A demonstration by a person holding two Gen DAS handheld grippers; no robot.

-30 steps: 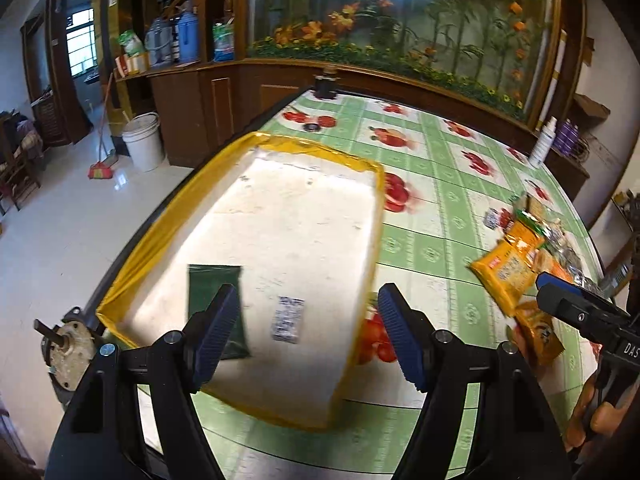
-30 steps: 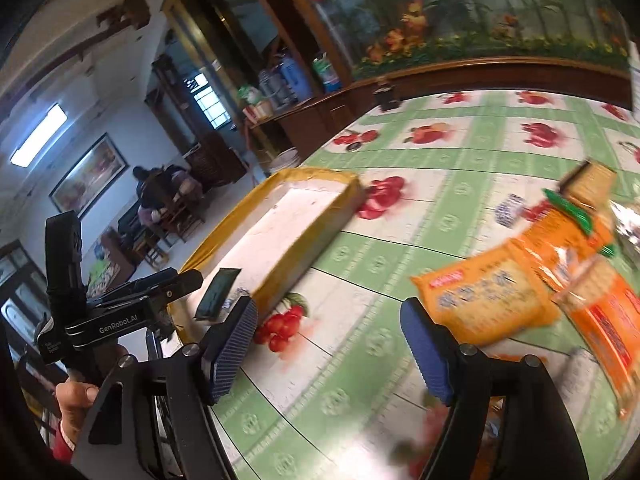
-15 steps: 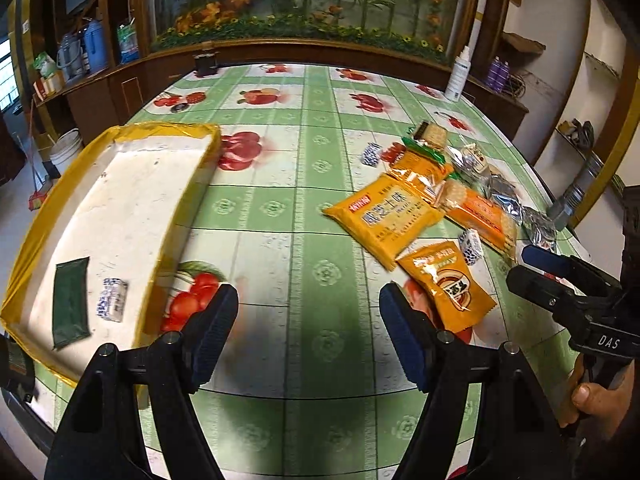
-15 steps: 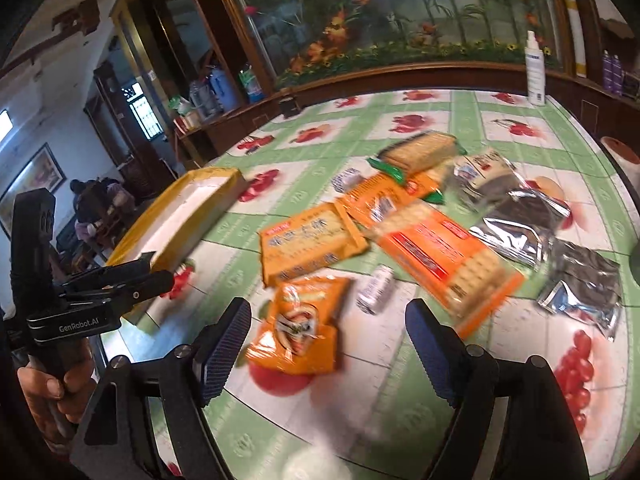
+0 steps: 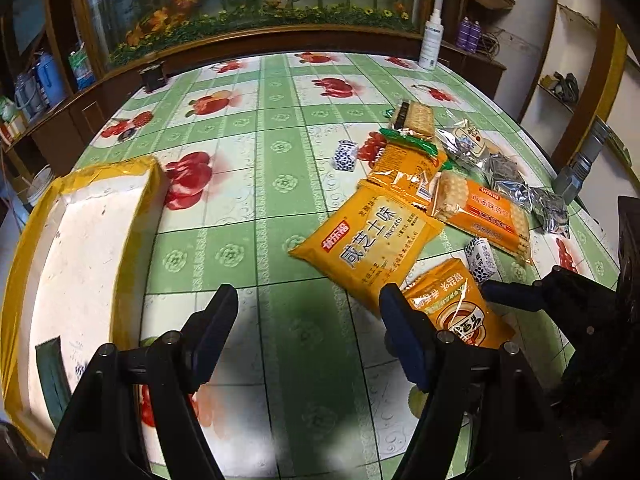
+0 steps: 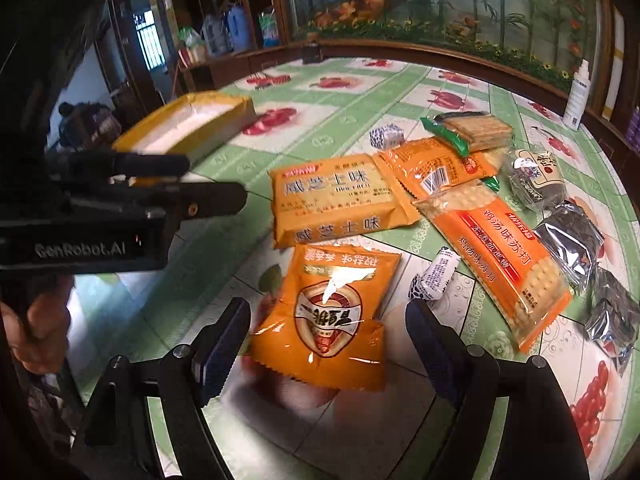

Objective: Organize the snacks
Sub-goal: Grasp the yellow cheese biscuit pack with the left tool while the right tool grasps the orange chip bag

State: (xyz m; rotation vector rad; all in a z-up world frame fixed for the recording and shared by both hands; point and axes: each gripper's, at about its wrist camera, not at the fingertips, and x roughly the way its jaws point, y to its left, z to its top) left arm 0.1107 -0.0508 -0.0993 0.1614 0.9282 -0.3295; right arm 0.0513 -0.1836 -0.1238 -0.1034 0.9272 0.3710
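The snacks lie in a heap on the green fruit-print tablecloth. My right gripper (image 6: 328, 320) is open and low over a small orange packet (image 6: 328, 312), which lies between the jaws untouched. Beyond it are a large orange biscuit pack (image 6: 336, 200), a long orange cracker pack (image 6: 500, 248) and a blue-white candy (image 6: 434, 276). My left gripper (image 5: 308, 312) is open over bare cloth, with the large orange biscuit pack (image 5: 372, 240) just right of its right finger. The yellow-rimmed white tray (image 5: 136, 220) sits at the left and holds a dark green packet (image 5: 50, 368).
Silver foil packs (image 6: 572, 236) and a green-edged cracker pack (image 6: 476, 130) lie at the heap's far side. A white spray bottle (image 5: 431, 38) stands at the table's far edge. A grey cylinder (image 5: 580, 164) stands off the right edge. A wooden cabinet runs behind the table.
My left gripper has swung right, from above the tray to the cloth beside the snack heap. My right gripper has dropped toward the small orange packet, which now lies between its jaws.
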